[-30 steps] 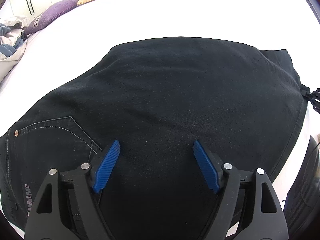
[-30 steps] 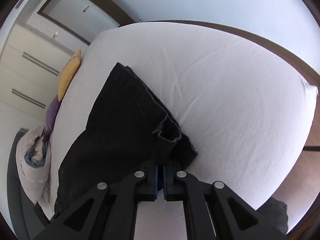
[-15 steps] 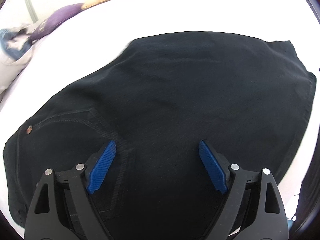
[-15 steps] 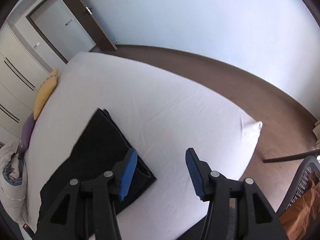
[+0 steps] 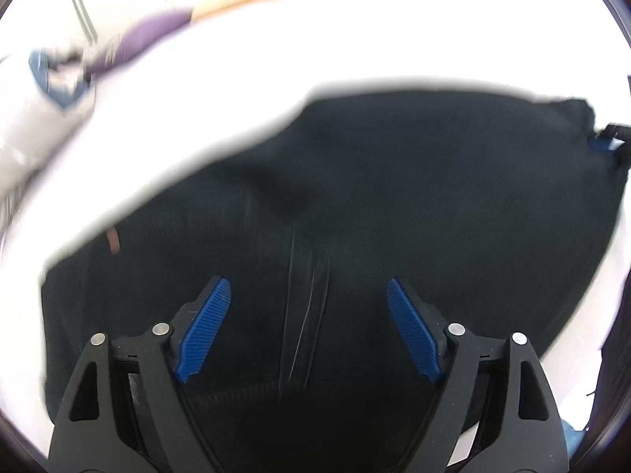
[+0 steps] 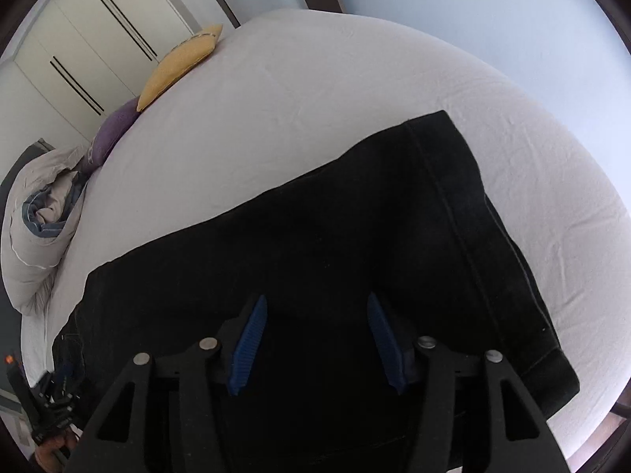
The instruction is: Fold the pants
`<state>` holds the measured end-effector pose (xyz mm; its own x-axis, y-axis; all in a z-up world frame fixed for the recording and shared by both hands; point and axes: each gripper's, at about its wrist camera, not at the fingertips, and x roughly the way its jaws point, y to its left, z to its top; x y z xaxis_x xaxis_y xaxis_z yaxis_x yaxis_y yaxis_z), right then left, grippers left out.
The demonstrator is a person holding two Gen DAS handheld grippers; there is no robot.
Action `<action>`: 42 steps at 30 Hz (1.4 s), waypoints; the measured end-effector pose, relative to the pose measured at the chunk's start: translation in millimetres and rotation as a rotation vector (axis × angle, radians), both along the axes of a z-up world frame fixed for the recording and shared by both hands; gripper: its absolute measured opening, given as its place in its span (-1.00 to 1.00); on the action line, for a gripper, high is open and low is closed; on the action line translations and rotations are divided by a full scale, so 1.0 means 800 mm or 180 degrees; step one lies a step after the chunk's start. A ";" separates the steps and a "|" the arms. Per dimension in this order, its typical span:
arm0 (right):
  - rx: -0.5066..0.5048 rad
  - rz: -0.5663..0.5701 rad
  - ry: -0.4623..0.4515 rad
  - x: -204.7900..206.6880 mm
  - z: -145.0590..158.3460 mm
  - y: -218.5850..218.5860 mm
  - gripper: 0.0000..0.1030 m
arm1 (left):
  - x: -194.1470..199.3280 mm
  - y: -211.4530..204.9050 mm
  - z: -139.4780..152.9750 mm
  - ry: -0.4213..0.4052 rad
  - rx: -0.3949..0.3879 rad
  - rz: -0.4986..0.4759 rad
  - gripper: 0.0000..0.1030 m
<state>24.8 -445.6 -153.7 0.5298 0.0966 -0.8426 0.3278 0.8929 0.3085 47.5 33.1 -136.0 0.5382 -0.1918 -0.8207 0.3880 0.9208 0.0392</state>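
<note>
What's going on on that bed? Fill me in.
A person is folding black denim pants on a white-sheeted bed with two handheld grippers. The pants lie flat, folded over. The right gripper has just been opening, with nothing between its blue pads, and sits over the fabric. The left gripper hovers open above the other end. Neither holds anything.

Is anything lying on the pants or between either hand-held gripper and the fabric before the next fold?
Nothing visible. The black pants lie flat on the white bed with bare cloth under the open left hand-held gripper and the open right hand-held gripper, whose jaws have just been opening. The pillows sit far off.
</note>
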 end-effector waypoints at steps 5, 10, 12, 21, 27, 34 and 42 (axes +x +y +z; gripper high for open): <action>-0.0387 0.0392 -0.0035 -0.001 -0.005 0.048 0.63 | 0.069 -0.071 0.040 0.0063 -0.0650 -0.0690 0.58; -0.0478 0.0610 -0.0112 0.002 -0.004 0.060 0.62 | 0.144 -0.123 -0.039 0.0403 -0.0140 -0.0781 0.59; -0.0465 0.0601 -0.0122 0.002 -0.001 0.049 0.52 | 0.155 -0.094 -0.051 0.0391 -0.0389 -0.0700 0.62; 0.0397 0.0654 -0.0543 0.027 0.059 0.059 0.27 | 0.152 0.026 -0.028 0.0091 -0.0327 0.0218 0.63; 0.1214 0.1694 -0.0379 0.134 0.026 0.218 0.27 | 0.074 0.035 0.000 -0.0007 -0.0304 0.0324 0.62; 0.1154 0.1192 0.0171 0.160 -0.046 0.165 -1.00 | 0.021 0.037 -0.053 0.0225 -0.0115 0.0364 0.65; 0.0748 0.1173 -0.0038 0.034 0.025 0.164 0.28 | -0.050 -0.028 -0.008 0.0061 -0.0306 -0.0101 0.62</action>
